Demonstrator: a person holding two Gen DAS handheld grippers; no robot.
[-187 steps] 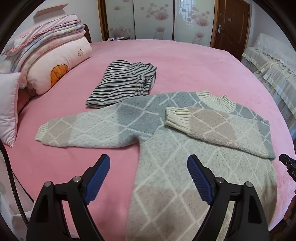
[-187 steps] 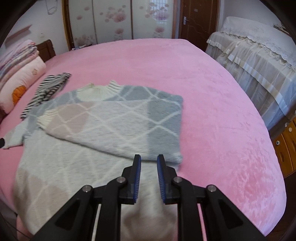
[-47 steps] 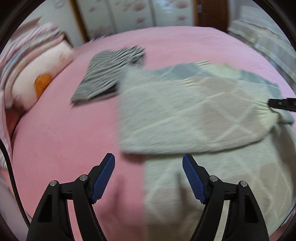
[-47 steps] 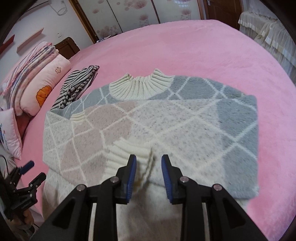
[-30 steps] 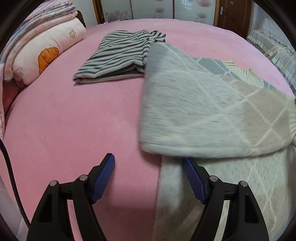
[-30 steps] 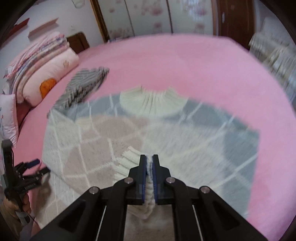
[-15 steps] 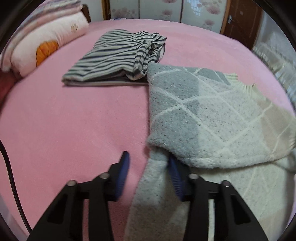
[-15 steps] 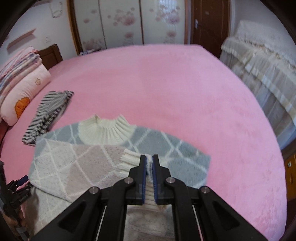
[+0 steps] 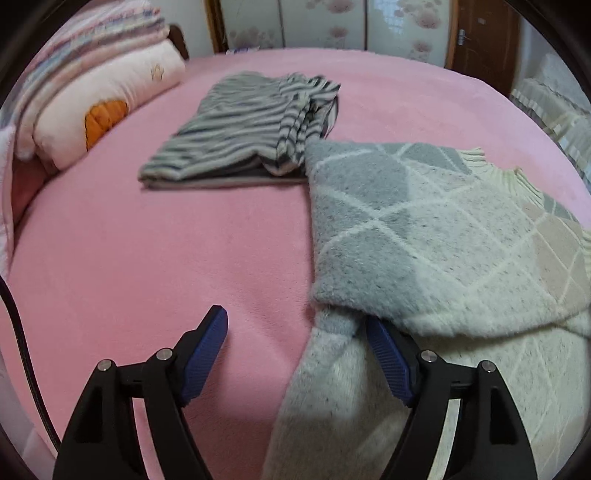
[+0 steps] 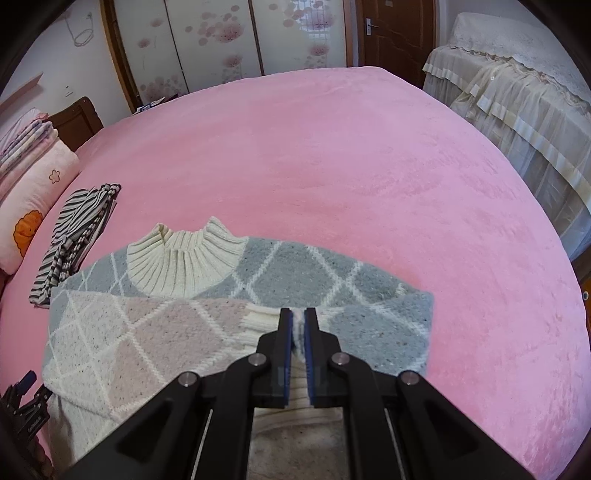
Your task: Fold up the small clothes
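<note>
We count two garments on one pink bed (image 10: 369, 155): one grey and cream diamond-patterned sweater (image 10: 155, 332), and one folded striped garment (image 10: 74, 236). We count two tools: the left tool (image 9: 295, 339) and the right tool (image 10: 298, 332), each with two blue-padded fingers. At the head of the bed we see one pink pillow with an orange patch (image 9: 110, 107) and one stack of folded bedding (image 10: 22, 140); how many layers it holds we cannot tell. One brown door (image 10: 391, 33) stands behind.
</note>
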